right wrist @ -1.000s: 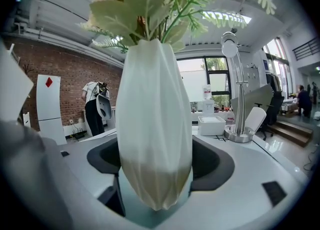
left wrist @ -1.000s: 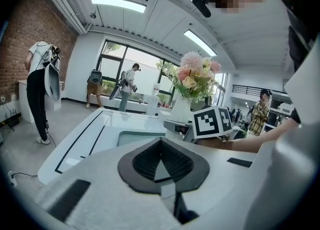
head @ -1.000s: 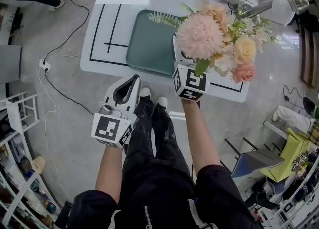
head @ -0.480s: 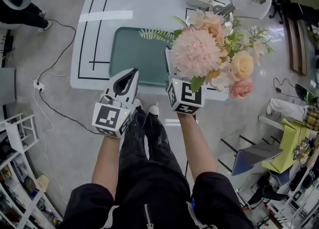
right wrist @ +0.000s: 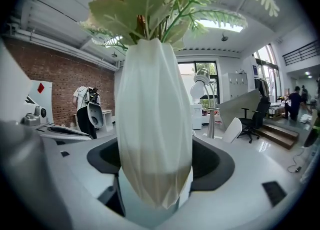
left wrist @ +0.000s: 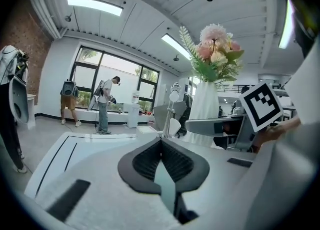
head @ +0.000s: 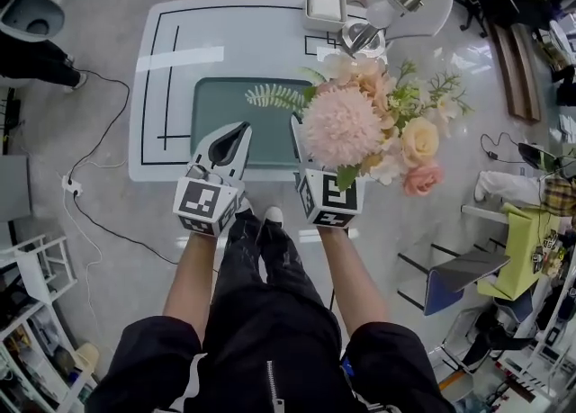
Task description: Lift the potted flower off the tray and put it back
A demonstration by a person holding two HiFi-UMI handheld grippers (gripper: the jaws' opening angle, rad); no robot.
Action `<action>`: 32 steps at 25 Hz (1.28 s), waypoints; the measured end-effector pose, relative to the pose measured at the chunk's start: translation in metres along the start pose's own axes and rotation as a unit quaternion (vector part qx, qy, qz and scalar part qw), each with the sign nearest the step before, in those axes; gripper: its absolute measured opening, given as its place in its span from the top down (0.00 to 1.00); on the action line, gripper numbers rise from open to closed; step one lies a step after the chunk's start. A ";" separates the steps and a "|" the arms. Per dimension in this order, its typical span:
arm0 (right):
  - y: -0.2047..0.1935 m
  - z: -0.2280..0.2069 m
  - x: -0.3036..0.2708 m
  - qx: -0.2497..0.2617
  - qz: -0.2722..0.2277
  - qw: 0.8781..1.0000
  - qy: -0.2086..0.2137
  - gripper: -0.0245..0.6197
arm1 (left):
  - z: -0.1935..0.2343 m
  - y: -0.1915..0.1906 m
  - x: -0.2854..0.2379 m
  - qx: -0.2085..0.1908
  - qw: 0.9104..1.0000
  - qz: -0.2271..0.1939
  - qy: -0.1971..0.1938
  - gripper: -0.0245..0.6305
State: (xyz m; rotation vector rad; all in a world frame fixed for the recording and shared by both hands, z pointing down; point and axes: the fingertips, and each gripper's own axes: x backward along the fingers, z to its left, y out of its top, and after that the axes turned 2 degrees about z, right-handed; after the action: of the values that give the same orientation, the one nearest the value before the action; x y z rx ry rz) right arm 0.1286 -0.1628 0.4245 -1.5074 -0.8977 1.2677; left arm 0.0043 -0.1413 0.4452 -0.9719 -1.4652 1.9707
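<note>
The white desk [head: 234, 42] carried the green tray [head: 216, 114]. The potted flower [head: 346, 128] hung clear above the tray's near right corner, its smooth white vase pinched low by the right gripper [right wrist: 155, 189]. Being top-heavy, it might tilt or slip in that low grip. The left gripper [head: 229, 141], over the tray's near edge, had its jaws pressed together on nothing.
</note>
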 end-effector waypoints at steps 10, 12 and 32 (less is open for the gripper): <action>0.001 0.003 0.039 -0.014 -0.005 1.000 -0.016 0.37 | -0.016 0.025 0.000 -0.020 1.000 -0.019 0.006 0.95; 0.004 0.003 0.045 -0.012 -0.008 1.000 -0.016 0.37 | -0.019 0.026 0.001 -0.024 0.999 -0.018 0.010 0.95; 0.009 0.019 0.060 -0.004 -0.011 1.000 0.000 0.37 | -0.022 0.034 0.021 -0.021 0.999 -0.031 0.017 0.96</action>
State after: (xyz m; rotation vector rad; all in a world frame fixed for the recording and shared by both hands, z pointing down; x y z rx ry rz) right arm 0.1215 -0.1056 0.3980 -1.4990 -0.9181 1.2502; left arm 0.0088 -0.1229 0.4041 -0.9622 -1.5054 1.8778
